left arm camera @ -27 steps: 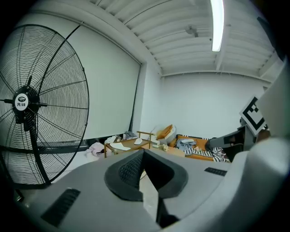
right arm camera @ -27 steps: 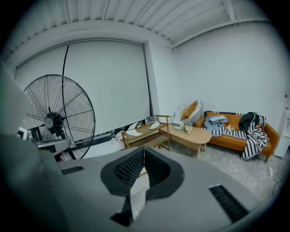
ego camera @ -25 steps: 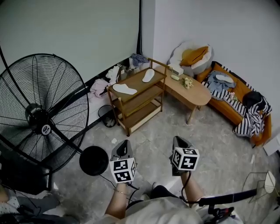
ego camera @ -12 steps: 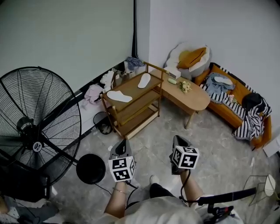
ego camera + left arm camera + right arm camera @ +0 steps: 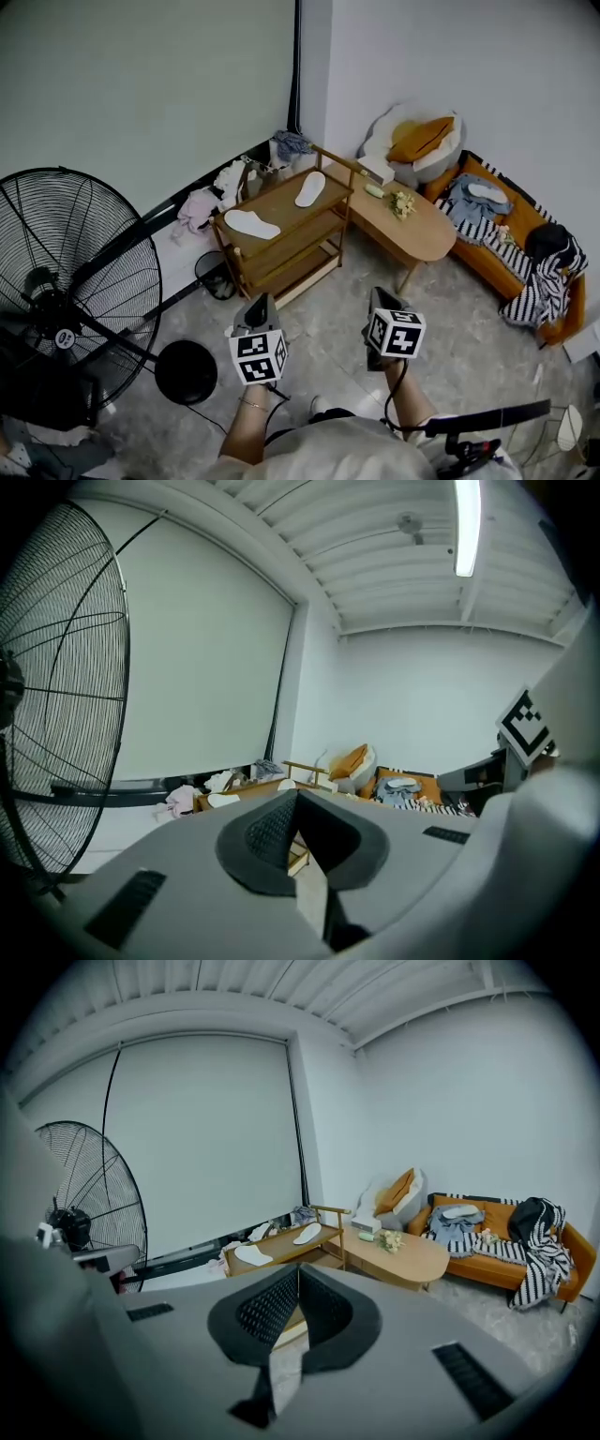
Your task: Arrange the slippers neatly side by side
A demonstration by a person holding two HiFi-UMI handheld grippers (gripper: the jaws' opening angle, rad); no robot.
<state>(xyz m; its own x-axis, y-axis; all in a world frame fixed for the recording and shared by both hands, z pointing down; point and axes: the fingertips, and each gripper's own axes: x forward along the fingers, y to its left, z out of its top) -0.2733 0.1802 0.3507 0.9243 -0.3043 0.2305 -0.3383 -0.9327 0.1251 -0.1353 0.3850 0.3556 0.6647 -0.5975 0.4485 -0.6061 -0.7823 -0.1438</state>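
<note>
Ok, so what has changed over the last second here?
Nothing was gripped or released. The head view swung, so the fan slid towards its lower left and the wooden rack shifted slightly. The left gripper and right gripper stay low before the person, both shut and empty. The nearer slipper and farther slipper lie as before on the rack's top shelf, apart.

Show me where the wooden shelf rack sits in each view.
Head view: wooden shelf rack upper centre, by the wall.
Left gripper view: centre-left, just above the jaws.
Right gripper view: centre, just above the jaws.
Shared landmark: orange sofa, to the rack's right in all three.
</note>
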